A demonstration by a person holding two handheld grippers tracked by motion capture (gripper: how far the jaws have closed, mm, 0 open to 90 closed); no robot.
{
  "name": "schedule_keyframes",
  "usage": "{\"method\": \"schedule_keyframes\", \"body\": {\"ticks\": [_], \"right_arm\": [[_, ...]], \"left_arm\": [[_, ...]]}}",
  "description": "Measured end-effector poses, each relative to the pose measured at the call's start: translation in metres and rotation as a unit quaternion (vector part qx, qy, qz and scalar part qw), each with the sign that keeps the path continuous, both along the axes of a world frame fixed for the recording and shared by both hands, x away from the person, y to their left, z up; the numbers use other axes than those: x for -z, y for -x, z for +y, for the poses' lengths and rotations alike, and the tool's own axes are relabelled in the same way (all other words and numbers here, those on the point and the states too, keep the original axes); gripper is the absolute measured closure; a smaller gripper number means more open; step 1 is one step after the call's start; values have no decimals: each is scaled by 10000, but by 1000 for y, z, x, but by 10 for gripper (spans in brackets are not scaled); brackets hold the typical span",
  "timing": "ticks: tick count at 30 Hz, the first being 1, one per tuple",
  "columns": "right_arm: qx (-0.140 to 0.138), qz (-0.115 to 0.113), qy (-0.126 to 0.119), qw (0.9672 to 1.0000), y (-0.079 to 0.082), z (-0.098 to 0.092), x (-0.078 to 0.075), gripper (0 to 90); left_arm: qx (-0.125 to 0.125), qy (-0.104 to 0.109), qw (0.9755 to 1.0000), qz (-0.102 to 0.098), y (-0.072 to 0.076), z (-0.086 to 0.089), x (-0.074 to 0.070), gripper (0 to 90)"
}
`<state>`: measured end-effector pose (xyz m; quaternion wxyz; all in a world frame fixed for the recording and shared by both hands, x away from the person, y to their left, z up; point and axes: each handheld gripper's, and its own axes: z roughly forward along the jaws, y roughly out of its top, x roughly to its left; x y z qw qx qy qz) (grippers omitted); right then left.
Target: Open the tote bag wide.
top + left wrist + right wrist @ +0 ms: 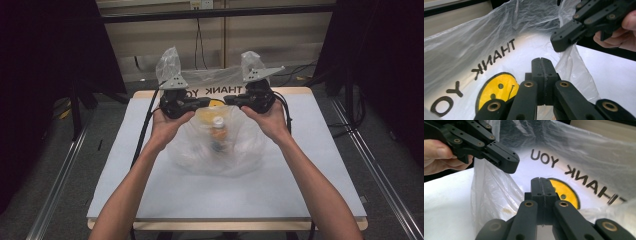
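Two grippers meet over the middle of the pale worktop (310, 165), each clamped on a handle of a clear plastic carrier bag (220, 150). In the high view the left gripper (202, 103) comes in from nine o'clock and the right gripper (231, 100) from three o'clock, their tips close together above the bag's mouth. Both handle loops stick up behind them toward twelve o'clock.

From the left gripper view, its own jaws stand pressed together with thin film caught between them, and the right gripper (564, 42) sits at one o'clock, also nipping a fold of plastic. From the right gripper view the jaws are likewise closed flat on the film, with the left gripper (506, 161) at ten o'clock.

The bag rests on the worktop just past centre, toward twelve o'clock from the person. Its wall carries black "THANK YOU" lettering (496, 56) and a yellow smiley face (497, 91). Inside, a small bottle with a white cap (218, 121) shows through the plastic; other contents are too blurred to name.
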<state>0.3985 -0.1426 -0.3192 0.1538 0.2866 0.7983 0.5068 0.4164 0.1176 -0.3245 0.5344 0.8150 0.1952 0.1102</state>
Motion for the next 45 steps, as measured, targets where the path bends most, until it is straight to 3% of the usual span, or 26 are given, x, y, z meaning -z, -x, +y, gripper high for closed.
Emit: {"method": "schedule_keyframes", "body": {"ticks": [6,12,13,15,19,26,35,38,42,45], "right_arm": [[8,203,67,9998,2,-3,21,900],[-118,239,166,9995,13,-1,29,900],[-126,187,155,9996,16,0,29,900],[-177,149,96,9997,19,1,29,900],[-216,176,176,9995,28,4,32,900],[-186,410,191,9988,27,0,51,900],[-165,519,290,9981,29,-1,64,900],[-138,568,326,9978,29,-3,70,900],[-77,648,322,9973,28,-8,78,900],[-6,770,414,9962,26,-12,92,900]], "left_arm": [[81,-94,9999,71,4,0,11,900],[132,-135,9998,97,13,0,20,900],[199,7,9997,151,18,1,22,900],[252,39,9996,103,22,1,22,900],[204,-106,9996,136,26,3,27,900],[115,-247,9992,290,24,10,45,900],[60,-445,9981,428,23,9,65,900],[38,-604,9970,475,20,9,75,900],[-17,-657,9961,595,17,8,83,900],[-25,-795,9949,623,14,7,90,900]]}}
